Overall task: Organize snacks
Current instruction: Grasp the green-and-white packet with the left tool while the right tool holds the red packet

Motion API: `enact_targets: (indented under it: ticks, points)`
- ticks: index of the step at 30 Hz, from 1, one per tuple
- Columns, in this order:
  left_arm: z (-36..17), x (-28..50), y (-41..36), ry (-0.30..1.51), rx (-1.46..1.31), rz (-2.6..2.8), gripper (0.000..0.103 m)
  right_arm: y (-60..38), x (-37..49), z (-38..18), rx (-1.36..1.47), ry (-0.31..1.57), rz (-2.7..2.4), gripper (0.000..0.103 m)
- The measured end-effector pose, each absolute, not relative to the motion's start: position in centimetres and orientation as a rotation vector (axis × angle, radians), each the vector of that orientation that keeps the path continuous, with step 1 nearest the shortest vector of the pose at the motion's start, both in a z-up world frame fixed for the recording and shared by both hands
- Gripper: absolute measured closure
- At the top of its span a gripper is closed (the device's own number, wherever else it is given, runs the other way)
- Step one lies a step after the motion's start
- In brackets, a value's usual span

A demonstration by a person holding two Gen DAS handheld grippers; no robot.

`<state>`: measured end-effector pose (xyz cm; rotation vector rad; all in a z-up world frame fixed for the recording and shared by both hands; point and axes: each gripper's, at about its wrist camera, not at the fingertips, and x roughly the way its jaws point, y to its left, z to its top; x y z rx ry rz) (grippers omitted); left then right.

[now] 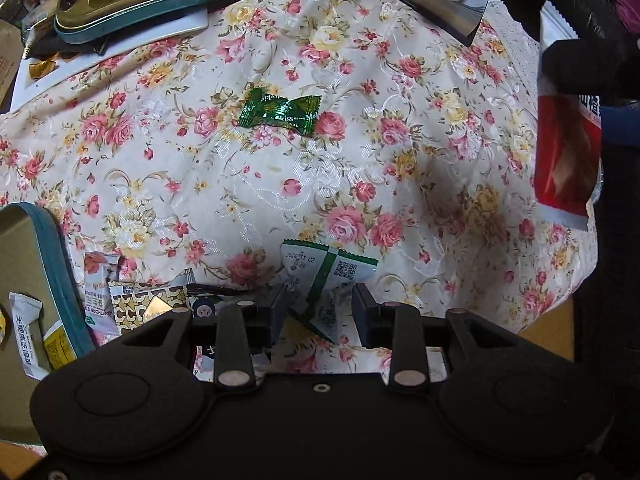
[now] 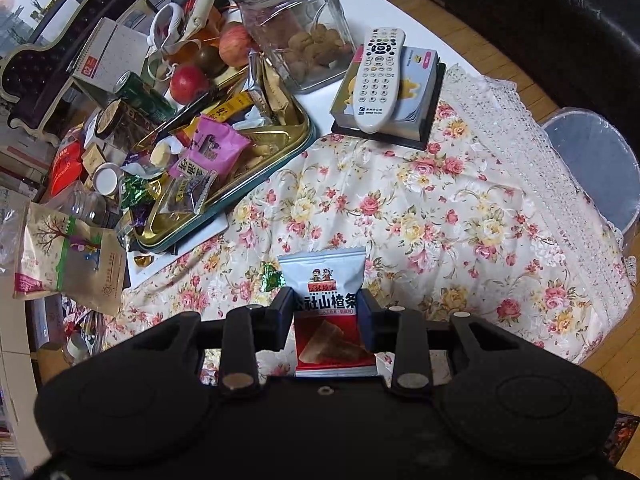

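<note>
My right gripper (image 2: 326,300) is shut on a red and white hawthorn snack packet (image 2: 328,280), held above the floral cloth; the same packet shows at the right edge of the left wrist view (image 1: 564,152). My left gripper (image 1: 320,300) is open over a white and green snack packet (image 1: 326,276) that lies on the cloth between its fingers. A green wrapped candy (image 1: 280,110) lies mid-cloth, also just visible in the right wrist view (image 2: 272,278). A gold tin tray (image 2: 296,140) at the back left holds several snacks.
A teal-rimmed tin (image 1: 60,248) with packets sits at my left, loose packets (image 1: 136,296) beside it. A remote (image 2: 376,80) lies on a box, a glass jar (image 2: 292,24) behind it. Apples, cans and bags crowd the far left. A bin (image 2: 596,160) stands off the table's right edge.
</note>
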<state>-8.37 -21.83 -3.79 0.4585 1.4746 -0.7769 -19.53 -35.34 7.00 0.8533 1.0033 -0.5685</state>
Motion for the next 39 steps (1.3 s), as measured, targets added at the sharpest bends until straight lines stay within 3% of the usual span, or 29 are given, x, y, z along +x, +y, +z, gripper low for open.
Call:
enact_targets:
  ticks: [17,19,22,39]
  points:
    - [-7.4,-10.8,-23.8,1.484,0.588,-0.751,0.060,-35.3,-18.9,6.4,0.864,1.032,-0.565,0.067]
    - [-7.9,-10.8,-23.9,1.502,0.574,-0.748,0.068,-35.4,-19.0,6.3,0.868,1.031,-0.566,0.067]
    - [-8.4,-10.5,-24.1,1.527,0.532,-0.731,0.070,-35.5,-19.1,6.4,0.870,1.029,-0.570,0.067]
    - [-3.8,-7.0,-21.9,1.472,0.406,-0.683,0.077,-35.7,-18.9,6.0,0.863,1.039,-0.598,0.067]
